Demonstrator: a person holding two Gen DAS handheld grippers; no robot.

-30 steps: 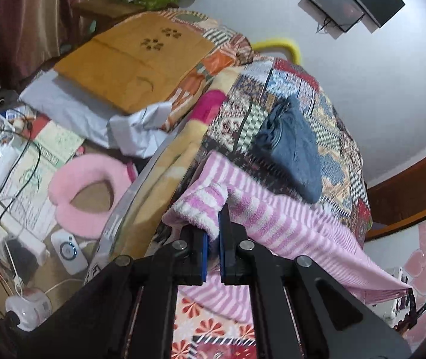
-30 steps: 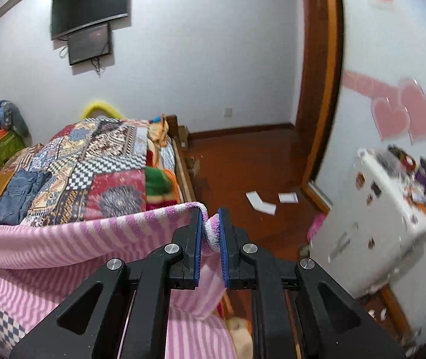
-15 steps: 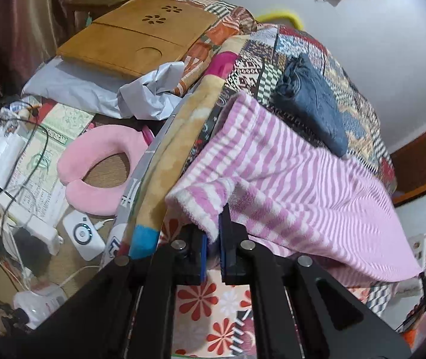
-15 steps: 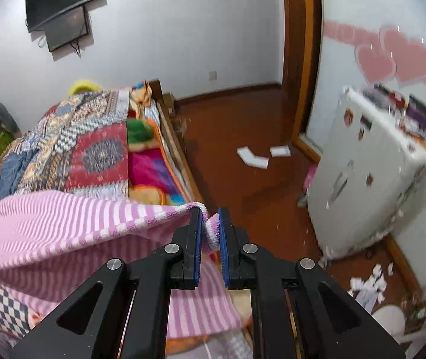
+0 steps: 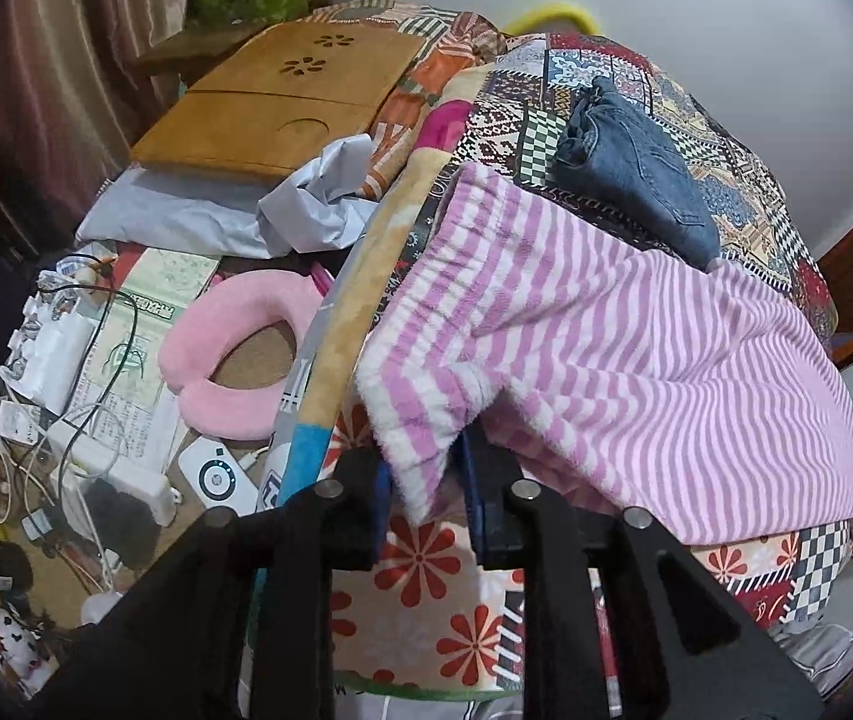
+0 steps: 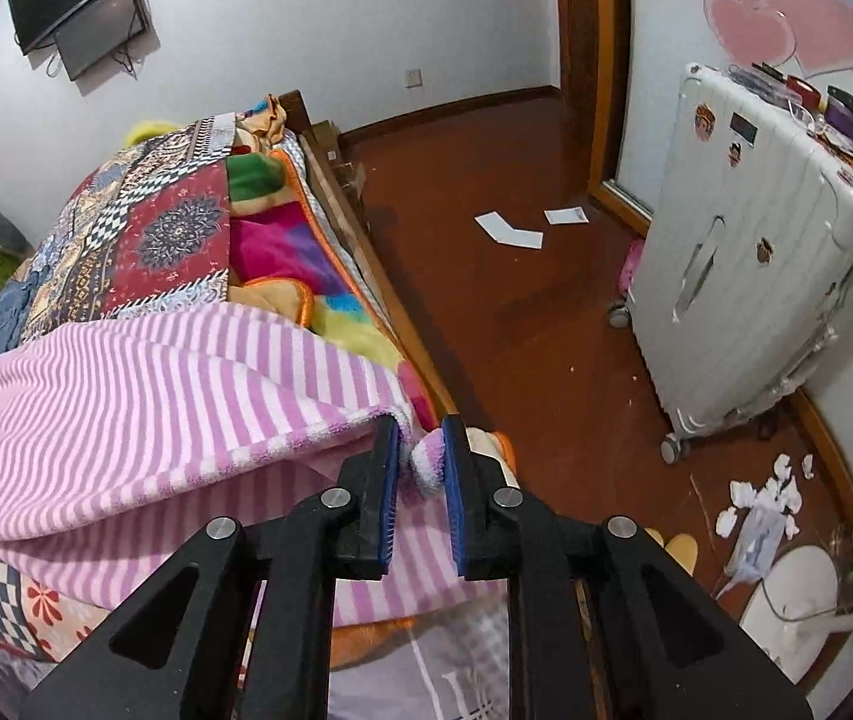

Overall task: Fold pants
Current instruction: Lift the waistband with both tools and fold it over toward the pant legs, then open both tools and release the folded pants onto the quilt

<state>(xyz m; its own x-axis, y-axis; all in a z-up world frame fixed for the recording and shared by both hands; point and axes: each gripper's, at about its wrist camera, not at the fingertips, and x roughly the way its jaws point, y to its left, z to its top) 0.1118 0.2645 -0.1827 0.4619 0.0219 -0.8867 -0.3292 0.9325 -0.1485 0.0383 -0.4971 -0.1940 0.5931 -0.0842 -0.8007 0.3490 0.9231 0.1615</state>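
The pink-and-white striped fleece pants point(image 5: 606, 324) lie spread across the patchwork quilt point(image 5: 546, 96) on the bed, folded over themselves. My left gripper point(image 5: 426, 480) is at their near left corner. Its jaws are opening, and the corner hangs loose between the blue pads without being pinched. In the right wrist view the pants point(image 6: 156, 396) reach the bed's right edge. There my right gripper point(image 6: 420, 462) is also opening, with a small fold of the hem still lying between its parted pads.
Folded blue jeans point(image 5: 630, 162) rest on the quilt behind the pants. A wooden lap desk point(image 5: 282, 96), a pink neck pillow point(image 5: 228, 354) and cables clutter the left. The wooden bed rail point(image 6: 378, 276), a white suitcase point(image 6: 756, 276) and floor papers point(image 6: 510, 234) lie right.
Both grippers came down toward the bed, laying the striped pants flat on the quilt. Both pairs of jaws, shut on the fabric before, now stand apart.
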